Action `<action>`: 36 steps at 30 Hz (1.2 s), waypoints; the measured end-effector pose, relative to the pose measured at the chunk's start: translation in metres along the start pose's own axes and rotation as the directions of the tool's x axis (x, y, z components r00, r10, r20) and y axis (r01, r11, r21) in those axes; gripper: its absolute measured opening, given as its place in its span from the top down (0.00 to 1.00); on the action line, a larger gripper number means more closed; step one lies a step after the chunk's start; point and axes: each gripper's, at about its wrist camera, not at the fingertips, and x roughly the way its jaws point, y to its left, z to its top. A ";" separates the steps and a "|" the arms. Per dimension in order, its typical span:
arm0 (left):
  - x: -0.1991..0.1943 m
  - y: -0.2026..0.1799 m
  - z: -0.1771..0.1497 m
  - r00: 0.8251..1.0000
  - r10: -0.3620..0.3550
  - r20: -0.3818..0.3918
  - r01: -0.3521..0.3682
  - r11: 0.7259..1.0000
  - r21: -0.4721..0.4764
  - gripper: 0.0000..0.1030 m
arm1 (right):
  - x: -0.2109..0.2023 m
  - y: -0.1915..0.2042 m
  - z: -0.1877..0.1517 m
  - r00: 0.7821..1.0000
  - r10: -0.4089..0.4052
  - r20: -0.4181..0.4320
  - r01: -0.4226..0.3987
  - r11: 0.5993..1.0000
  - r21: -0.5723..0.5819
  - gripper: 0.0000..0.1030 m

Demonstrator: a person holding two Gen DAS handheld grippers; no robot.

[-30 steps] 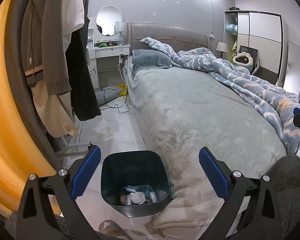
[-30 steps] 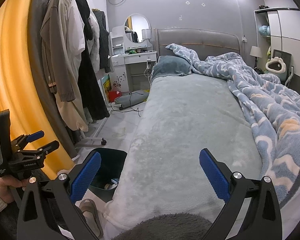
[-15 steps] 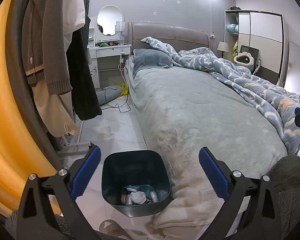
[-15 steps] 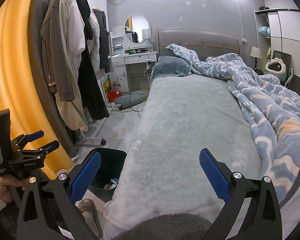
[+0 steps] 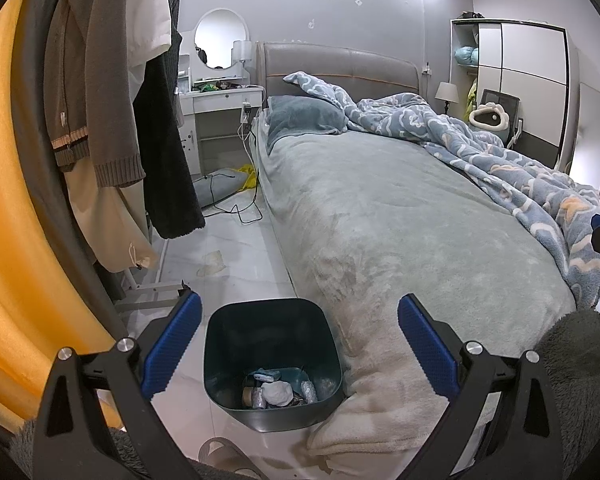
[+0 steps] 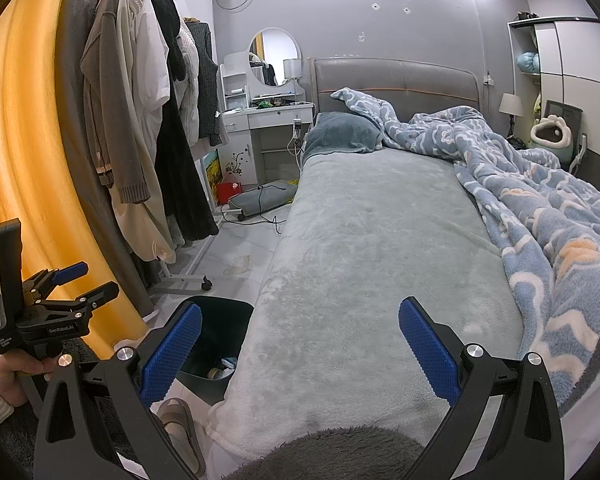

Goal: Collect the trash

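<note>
Both sets of jaws spread wide, nothing between them. My left gripper (image 5: 298, 344) hangs right over the dark green bin (image 5: 274, 364), which sits on the floor tight against the bed's corner (image 5: 380, 380), handy for drops; a few scraps already lie in its bottom. My right gripper (image 6: 300, 344) looks out across the grey bedspread. Beyond the bin, crumpled pale trash (image 5: 212, 262) lies on the tiles beside the clothes rack (image 5: 152, 292) — my likely next target, I reckon.
</note>
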 end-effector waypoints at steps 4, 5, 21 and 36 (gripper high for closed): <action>0.000 0.003 -0.001 1.000 0.000 -0.001 0.000 1.000 -0.001 0.03 | 0.000 0.000 0.000 1.000 0.000 0.000 0.000 1.000 -0.001 0.03; 0.000 0.003 -0.001 1.000 0.000 -0.001 0.000 1.000 0.000 0.03 | 0.000 0.000 0.000 1.000 0.000 -0.001 0.000 1.000 -0.001 0.03; 0.000 0.004 -0.001 1.000 0.001 -0.002 -0.001 1.000 0.000 0.03 | 0.000 0.000 0.000 1.000 -0.001 0.000 0.001 1.000 -0.001 0.03; 0.001 0.004 0.001 1.000 0.002 -0.004 -0.002 1.000 0.001 0.03 | 0.000 0.000 -0.001 1.000 -0.001 0.001 0.001 1.000 -0.002 0.03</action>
